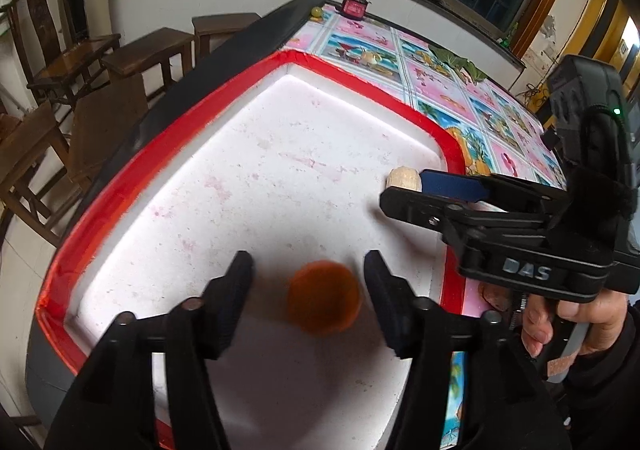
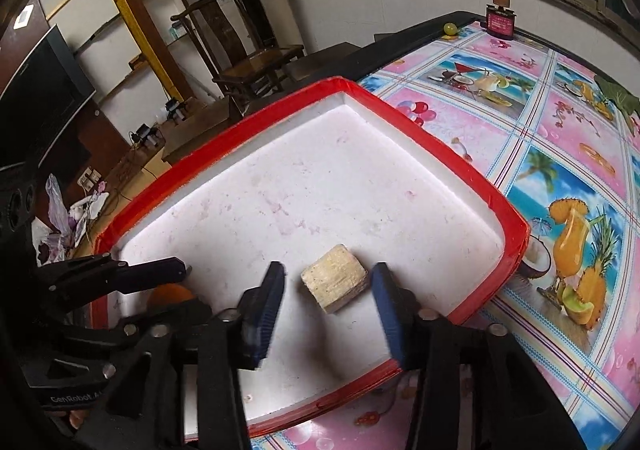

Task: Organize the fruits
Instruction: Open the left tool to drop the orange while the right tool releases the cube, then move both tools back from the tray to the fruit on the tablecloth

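Left wrist view:
Left gripper (image 1: 308,282): fingers parted, touching nothing.
Orange (image 1: 324,296): blurred, lies between the fingers in the white tray (image 1: 168,153).
Right wrist view:
Right gripper (image 2: 328,282): fingers apart, clear of the pale chunk (image 2: 334,277) between them.
Chunk: on the tray floor, near the red rim.
Tray: on the patterned worktop (image 2: 560,129).

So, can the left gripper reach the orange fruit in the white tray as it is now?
Probably yes. The orange fruit lies on the white tray between the open fingers of the left gripper, with gaps on both sides and nothing in between.
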{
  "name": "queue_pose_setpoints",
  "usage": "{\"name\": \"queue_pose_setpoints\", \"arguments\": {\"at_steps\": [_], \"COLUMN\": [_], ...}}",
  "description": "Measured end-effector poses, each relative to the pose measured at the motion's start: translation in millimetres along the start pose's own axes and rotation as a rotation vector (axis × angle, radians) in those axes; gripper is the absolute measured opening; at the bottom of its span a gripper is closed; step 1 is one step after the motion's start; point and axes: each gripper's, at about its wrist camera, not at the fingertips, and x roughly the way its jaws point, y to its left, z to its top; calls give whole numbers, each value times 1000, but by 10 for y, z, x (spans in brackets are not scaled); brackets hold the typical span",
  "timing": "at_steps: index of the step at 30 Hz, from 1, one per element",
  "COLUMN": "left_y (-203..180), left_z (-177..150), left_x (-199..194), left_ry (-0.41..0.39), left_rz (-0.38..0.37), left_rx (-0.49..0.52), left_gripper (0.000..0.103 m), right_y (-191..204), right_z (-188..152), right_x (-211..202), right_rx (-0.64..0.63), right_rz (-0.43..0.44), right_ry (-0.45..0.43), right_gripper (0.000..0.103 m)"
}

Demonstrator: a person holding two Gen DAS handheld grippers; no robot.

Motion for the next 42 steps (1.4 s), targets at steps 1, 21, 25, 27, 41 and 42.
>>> {"name": "queue_pose_setpoints", "arguments": {"at_steps": [1, 21, 25, 27, 41, 42], "left_y": [-4, -300, -396, -441, -792, -819], "left_z": [-3, -75, -126, -147, -327, -343], "left_x": [-11, -393, -438, -472, -566, -562], "left_ry": [-3, -77, -72, -76, -50, -46], "left_rz": [5, 26, 15, 12, -57, -61], "left_rx": [3, 40, 50, 52, 88, 92], "left_gripper": [59, 76, 79, 80, 84, 84], "right_y": [8, 154, 162, 158, 57, 40], "right_z": [1, -344, -468, -529, -1012, -1053], "right_x": [-37, -1174, -1375, -1470, -1941, -1957], "right_rx": [1, -23, -25, -28, -9, 0], "right_rz": [5, -2, -6, -19, -42, -44], "right_ry": [-11, -201, -224, -234, -257, -256], "right_gripper": [62, 81, 85, 86, 90, 91]}}
